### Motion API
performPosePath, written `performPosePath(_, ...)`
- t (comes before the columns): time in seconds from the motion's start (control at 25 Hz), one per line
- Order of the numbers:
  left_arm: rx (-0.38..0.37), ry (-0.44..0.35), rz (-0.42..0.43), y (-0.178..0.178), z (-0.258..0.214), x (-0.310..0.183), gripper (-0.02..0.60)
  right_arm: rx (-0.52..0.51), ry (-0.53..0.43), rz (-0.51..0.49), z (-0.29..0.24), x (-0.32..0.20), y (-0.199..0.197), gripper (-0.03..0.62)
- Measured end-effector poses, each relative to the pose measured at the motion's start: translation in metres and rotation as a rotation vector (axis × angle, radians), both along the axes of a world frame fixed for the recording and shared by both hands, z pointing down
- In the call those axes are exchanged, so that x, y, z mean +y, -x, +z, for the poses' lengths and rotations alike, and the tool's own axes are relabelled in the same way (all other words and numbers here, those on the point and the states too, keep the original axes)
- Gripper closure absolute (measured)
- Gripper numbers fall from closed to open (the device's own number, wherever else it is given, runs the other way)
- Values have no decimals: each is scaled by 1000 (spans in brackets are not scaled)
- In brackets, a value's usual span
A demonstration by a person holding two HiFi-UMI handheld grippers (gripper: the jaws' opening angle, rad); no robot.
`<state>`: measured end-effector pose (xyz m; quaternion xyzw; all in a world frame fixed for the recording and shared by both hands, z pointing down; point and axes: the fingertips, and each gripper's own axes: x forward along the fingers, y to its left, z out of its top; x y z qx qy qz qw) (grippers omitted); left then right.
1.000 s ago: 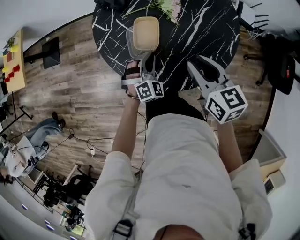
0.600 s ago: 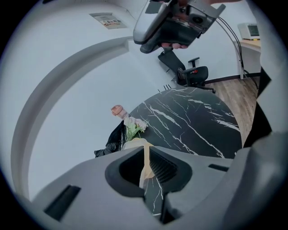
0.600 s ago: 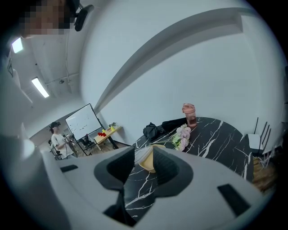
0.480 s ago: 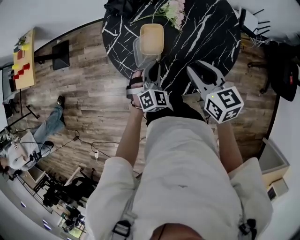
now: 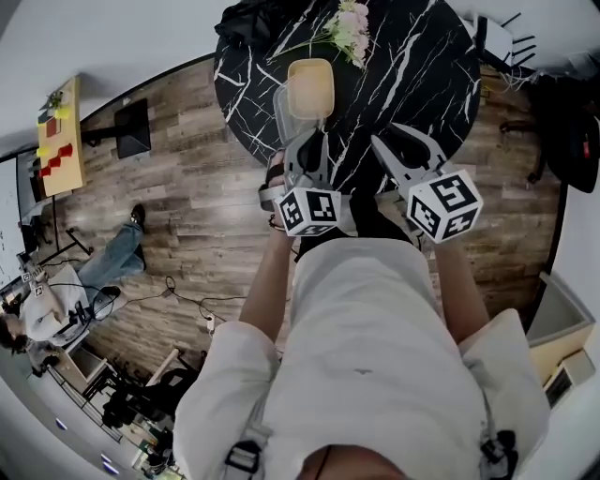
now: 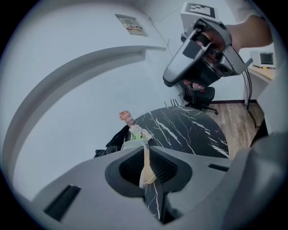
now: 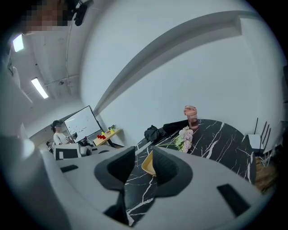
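Observation:
On the near side of a round black marble table (image 5: 412,75) a shallow beige tray (image 5: 310,89) lies beside a clear container (image 5: 280,105). My left gripper (image 5: 307,139) hovers just short of the tray, its jaws a narrow slit apart with nothing in them. Through that slit in the left gripper view (image 6: 146,155) a strip of the tray (image 6: 145,173) shows. To the right, my right gripper (image 5: 401,139) hangs over the table edge with jaws spread wide and empty. The tray (image 7: 148,164) also shows between its pads (image 7: 164,166).
Pink flowers (image 5: 349,21), a black bag (image 5: 251,17) and a pink bottle (image 7: 191,116) sit at the table's far side. An office chair (image 6: 200,95) stands beyond it. On the wood floor to the left are a yellow bench (image 5: 54,136) and a seated person (image 5: 47,309).
Both grippers have drawn a little closer together at the table's near edge. In the left gripper view, the right gripper's body has dropped lower and shifted right.

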<state>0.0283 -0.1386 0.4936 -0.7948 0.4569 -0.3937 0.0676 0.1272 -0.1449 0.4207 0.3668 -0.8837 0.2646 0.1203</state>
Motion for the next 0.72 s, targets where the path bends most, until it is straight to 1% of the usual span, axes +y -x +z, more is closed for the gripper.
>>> performPosePath(0.24,106,0,32,9,-33,8,543,12,-19,46,-6,11,17,471)
performPosePath(0.4,185,3,51,19,-48,15,543,17,-39,95,-12,22,25,473)
performPosePath(0.72,254,-34,113,46,-79,35,543,32,-89,202,-27,54,45,484)
